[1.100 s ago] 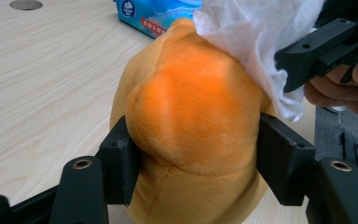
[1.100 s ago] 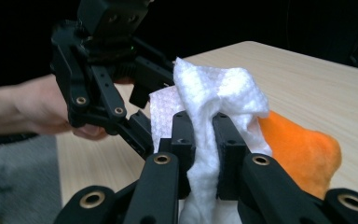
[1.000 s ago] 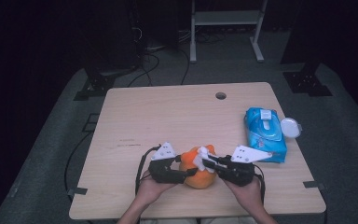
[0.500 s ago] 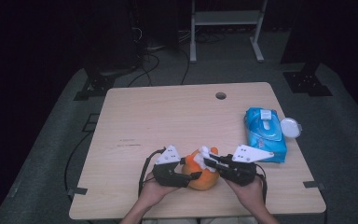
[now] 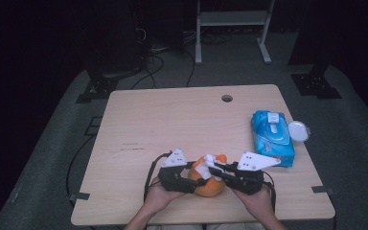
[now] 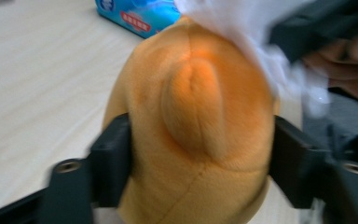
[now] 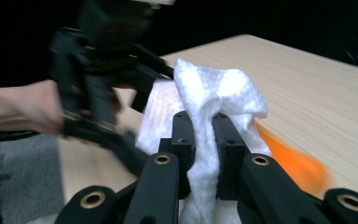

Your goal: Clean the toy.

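Near the front edge of the worktop, clamped between the spread jaws of the left gripper: an orange plush toy, jaws pressed into both flanks. Pinched tight in the right gripper: a white wipe, bunched between the nearly closed jaws and laid against the toy's top.

Compared with a second ago, barely shifted: both grippers and the toy drawn slightly closer to the front edge, the wipe riding on the upper side of the plush. Judged from that, wiping under way, small strokes across the top, toy held steady for it. Motion blur in the right gripper view in keeping with a stroke in progress.

Farther back and to the right, well apart from the grippers: a blue wipes pack, with a round white lid just beside it. Beyond, bare wood up to a small hole near the far edge.
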Demonstrator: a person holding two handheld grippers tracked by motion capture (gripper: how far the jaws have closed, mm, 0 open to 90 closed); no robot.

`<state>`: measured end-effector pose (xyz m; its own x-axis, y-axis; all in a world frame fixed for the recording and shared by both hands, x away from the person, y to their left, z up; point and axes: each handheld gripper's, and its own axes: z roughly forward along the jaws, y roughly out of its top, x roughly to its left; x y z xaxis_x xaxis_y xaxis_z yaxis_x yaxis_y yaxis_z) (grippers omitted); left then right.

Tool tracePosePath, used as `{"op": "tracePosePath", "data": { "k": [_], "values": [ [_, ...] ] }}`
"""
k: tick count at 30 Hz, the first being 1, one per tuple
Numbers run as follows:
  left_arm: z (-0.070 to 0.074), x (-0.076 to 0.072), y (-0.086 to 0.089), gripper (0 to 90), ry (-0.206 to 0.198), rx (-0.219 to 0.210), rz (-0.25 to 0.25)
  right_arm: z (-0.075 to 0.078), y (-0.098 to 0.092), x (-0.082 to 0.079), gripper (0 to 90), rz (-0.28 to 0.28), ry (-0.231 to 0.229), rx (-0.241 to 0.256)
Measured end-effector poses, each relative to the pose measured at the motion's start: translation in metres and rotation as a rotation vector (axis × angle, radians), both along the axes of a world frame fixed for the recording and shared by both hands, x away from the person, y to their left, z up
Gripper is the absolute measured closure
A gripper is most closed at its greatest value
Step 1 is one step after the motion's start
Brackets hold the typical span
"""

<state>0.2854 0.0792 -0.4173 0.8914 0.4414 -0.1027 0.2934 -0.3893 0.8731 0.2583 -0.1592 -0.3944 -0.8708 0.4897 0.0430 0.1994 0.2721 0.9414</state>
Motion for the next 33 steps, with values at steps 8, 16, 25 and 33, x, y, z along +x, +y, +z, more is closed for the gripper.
{"op": "tracePosePath", "data": {
  "k": [8, 16, 25, 33],
  "values": [
    [0.001, 0.001, 0.002, 41.8, -0.028, 0.013, 0.024, -0.009, -0.021, 0.018, 80.4, -0.066, 0.048, 0.038],
    [-0.006, 0.007, 0.008, 33.8, 0.05, -0.024, 0.044, -0.009, -0.009, 0.014, 80.2, -0.04, 0.027, 0.019],
    [-0.007, 0.005, 0.005, 35.4, 0.02, -0.01, 0.015, -0.009, -0.01, 0.013, 80.3, -0.038, 0.05, 0.039],
    [-0.009, -0.001, 0.0, 28.7, -0.011, 0.011, -0.022, -0.015, -0.022, 0.021, 80.3, -0.06, 0.086, 0.048]
  ]
}}
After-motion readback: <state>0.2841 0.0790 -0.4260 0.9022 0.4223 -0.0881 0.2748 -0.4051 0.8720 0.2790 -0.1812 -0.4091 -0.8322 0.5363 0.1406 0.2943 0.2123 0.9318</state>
